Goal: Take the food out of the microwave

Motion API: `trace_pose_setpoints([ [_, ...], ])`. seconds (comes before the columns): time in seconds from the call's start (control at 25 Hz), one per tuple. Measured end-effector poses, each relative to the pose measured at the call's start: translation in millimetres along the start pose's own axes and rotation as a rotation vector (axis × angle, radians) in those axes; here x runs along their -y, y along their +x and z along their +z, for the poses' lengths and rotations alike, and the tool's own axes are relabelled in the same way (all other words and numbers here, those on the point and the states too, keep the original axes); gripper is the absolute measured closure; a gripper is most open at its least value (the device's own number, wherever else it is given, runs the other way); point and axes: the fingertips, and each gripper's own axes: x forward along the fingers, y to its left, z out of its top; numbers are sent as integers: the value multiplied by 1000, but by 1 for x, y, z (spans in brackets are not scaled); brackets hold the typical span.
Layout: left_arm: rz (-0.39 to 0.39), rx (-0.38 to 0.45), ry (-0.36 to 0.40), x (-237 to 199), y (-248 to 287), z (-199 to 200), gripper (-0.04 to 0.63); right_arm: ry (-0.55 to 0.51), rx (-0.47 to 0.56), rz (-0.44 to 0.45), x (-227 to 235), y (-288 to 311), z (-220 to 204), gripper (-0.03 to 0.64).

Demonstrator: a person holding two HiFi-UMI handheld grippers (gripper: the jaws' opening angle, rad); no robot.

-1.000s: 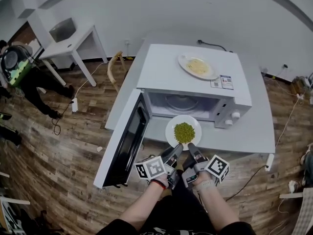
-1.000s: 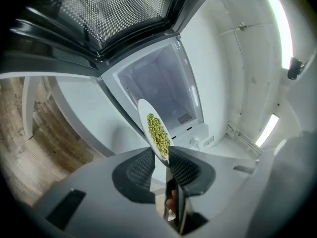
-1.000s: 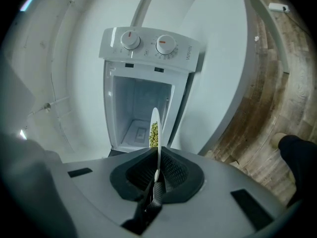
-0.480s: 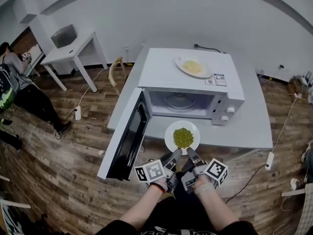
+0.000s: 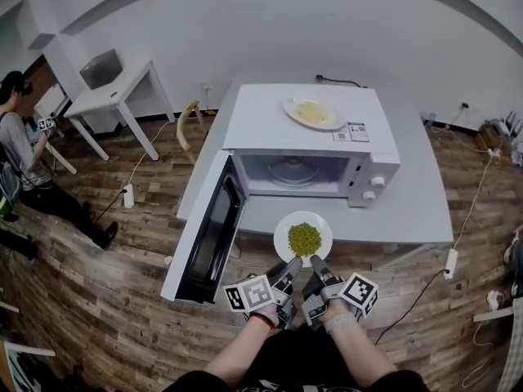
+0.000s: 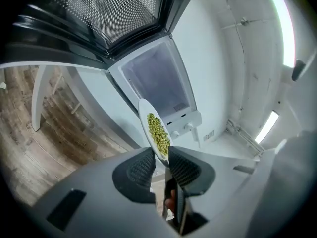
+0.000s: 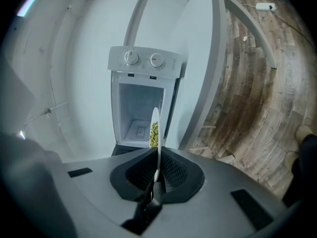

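A white plate of green peas hangs level over the front of the grey table, just outside the open microwave. Both grippers hold its near rim side by side. My left gripper is shut on the rim's left part, my right gripper on its right part. The left gripper view shows the plate edge-on, pinched between the pads of the left gripper. In the right gripper view the rim of the plate sits deep in the right gripper. Only the glass turntable is in the oven.
The microwave door swings out to the left, past the table edge. A second plate with pale yellow food rests on the microwave's top. A white side table, a wooden chair and a person are at left.
Both grippers have drawn the plate of peas back toward me, farther from the microwave's mouth. The grip on the rim is unchanged.
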Motion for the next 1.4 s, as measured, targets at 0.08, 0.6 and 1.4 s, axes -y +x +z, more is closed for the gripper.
trace_pose_setpoints([
  [0.08, -1, 3, 2, 2, 0, 0, 511, -1, -4, -5, 1, -1, 0, 575],
  [0.6, 33, 48, -21, 14, -20, -18, 512, 3, -65, 1, -7, -23, -12, 575],
  [1.4, 89, 66, -47, 49, -66, -92, 514, 14, -123, -11, 1, -109, -41, 575],
])
